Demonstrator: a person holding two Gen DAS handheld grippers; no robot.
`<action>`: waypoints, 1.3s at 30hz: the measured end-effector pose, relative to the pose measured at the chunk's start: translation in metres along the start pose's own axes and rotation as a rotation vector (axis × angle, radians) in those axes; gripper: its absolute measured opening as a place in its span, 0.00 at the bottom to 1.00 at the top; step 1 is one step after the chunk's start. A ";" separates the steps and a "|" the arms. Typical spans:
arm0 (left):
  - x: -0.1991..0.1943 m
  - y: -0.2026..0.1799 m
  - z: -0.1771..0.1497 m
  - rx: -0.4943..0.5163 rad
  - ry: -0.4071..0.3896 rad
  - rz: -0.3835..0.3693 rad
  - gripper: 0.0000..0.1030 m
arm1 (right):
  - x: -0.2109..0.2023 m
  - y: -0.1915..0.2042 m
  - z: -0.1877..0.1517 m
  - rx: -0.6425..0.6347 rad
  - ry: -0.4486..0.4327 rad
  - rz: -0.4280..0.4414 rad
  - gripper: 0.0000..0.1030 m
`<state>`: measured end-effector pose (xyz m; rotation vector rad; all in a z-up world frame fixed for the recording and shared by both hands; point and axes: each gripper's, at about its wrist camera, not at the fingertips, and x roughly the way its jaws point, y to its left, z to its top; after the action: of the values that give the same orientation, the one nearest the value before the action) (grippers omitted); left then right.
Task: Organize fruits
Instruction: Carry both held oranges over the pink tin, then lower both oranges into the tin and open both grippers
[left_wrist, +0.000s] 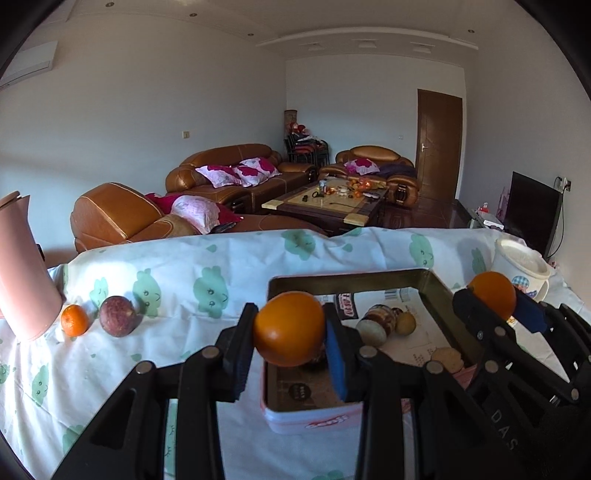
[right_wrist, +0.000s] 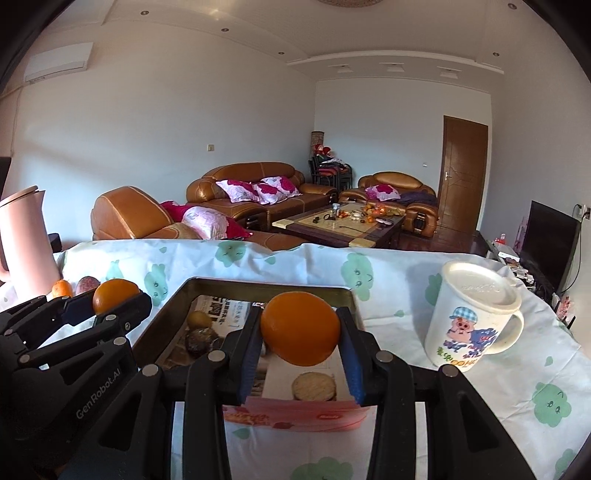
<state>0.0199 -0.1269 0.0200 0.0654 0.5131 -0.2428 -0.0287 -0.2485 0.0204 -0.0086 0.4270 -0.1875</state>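
Note:
My left gripper (left_wrist: 290, 334) is shut on an orange (left_wrist: 289, 328) and holds it above the near left part of an open tin box (left_wrist: 436, 295). My right gripper (right_wrist: 300, 334) is shut on a second orange (right_wrist: 300, 328) above the same box (right_wrist: 177, 306). Each gripper shows in the other's view, the right one (left_wrist: 493, 299) and the left one (right_wrist: 110, 297). Several small fruits lie inside the box, among them a brown striped one (left_wrist: 380, 321) and a round cracker-like piece (right_wrist: 314, 386). A small tangerine (left_wrist: 74, 320) and a purple passion fruit (left_wrist: 118, 316) lie on the cloth at the left.
A pink jug (left_wrist: 22, 273) stands at the far left, next to the tangerine. A white lidded cartoon mug (right_wrist: 471, 321) stands right of the box. The table wears a white cloth with green prints (left_wrist: 207, 291). Behind its far edge are sofas and a coffee table.

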 end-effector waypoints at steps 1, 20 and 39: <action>0.004 -0.002 0.003 0.002 0.003 -0.006 0.36 | 0.003 -0.003 0.001 0.007 0.001 -0.008 0.40; 0.068 0.002 0.001 -0.037 0.157 -0.044 0.40 | 0.063 -0.006 0.003 0.069 0.151 0.174 0.41; 0.021 0.043 0.005 -0.102 0.005 0.127 1.00 | 0.028 -0.017 0.007 0.118 -0.046 0.113 0.78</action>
<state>0.0510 -0.0903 0.0143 -0.0005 0.5237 -0.0918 -0.0043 -0.2709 0.0162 0.1266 0.3685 -0.1008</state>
